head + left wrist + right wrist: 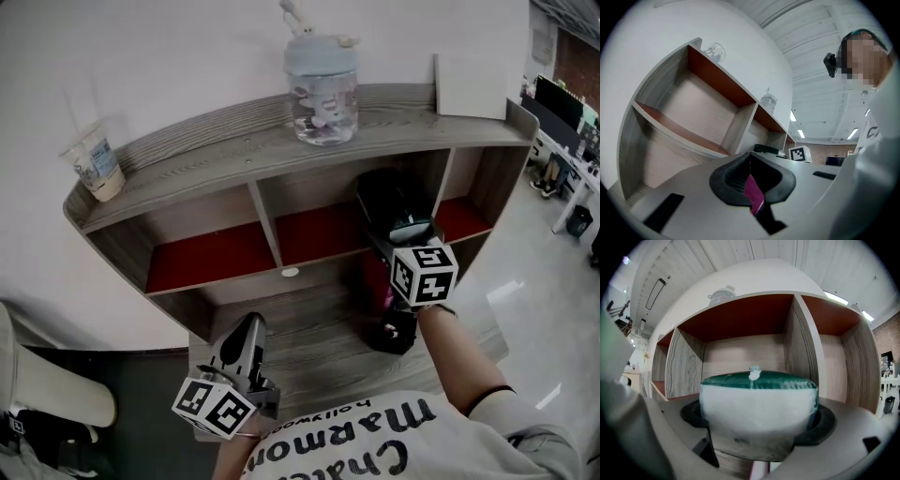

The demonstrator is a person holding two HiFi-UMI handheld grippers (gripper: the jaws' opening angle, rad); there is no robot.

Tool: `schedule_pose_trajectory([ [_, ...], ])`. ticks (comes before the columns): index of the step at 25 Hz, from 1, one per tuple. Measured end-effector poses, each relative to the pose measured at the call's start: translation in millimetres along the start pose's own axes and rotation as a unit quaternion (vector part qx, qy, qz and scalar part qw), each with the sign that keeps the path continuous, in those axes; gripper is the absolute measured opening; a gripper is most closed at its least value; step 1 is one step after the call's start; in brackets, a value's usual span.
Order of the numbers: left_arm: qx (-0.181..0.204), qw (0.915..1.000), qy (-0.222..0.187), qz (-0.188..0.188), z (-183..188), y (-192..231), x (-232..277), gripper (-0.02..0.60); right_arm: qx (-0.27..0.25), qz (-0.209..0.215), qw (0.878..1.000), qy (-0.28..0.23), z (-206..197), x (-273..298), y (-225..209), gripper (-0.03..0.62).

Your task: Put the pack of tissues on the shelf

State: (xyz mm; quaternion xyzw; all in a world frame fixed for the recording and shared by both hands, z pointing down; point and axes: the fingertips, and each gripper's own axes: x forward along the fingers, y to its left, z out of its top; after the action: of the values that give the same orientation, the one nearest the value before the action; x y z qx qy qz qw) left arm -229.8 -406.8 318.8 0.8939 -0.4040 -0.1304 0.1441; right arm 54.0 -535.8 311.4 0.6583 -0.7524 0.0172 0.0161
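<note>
- The pack of tissues point(757, 394), green on top and white on its face, is being pinched between the two jaws of the right hand-held gripper point(759, 420).
- The pack is being held in the air before the shelf point(206, 150), facing the middle compartment of the red-floored row, with an upright divider point(801, 348) just to its right. Whether it is past the front edge of that compartment cannot be told.
- The pack is not being rested on any board.
- The left hand-held gripper point(750, 173) is being held low, over the near left part of the lower wooden board point(319, 328). Its jaws are being kept pressed together with nothing between them.
- The two grippers are being held well apart.
- The top board of the shelf is being occupied by a clear lidded jar point(322, 94) near the middle, a plastic cup point(95, 164) at the left end and a white panel point(471, 84) at the right end, leaning on the wall.
</note>
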Motion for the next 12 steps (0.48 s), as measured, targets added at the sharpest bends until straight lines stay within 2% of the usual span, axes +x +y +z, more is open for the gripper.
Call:
schedule_pose_trajectory([
  [2, 0.002, 1.0000, 0.001, 0.008, -1.2, -7.1, -7.1, 0.018, 0.012, 0.003, 1.000, -0.002, 3.2, -5.7, 1.6, 0.519],
  [7, 0.009, 0.9996, -0.012, 0.025, 1.4, -22.3, -20.9, 0.018, 0.030, 0.022, 0.999, -0.009, 9.1, -20.8, 0.8, 0.522],
  [12, 0.013, 0.9997, -0.012, 0.015, -4.7, -48.2, -23.9, 0.018, 0.055, 0.042, 0.998, 0.007, -7.4, -39.1, -1.2, 0.522],
])
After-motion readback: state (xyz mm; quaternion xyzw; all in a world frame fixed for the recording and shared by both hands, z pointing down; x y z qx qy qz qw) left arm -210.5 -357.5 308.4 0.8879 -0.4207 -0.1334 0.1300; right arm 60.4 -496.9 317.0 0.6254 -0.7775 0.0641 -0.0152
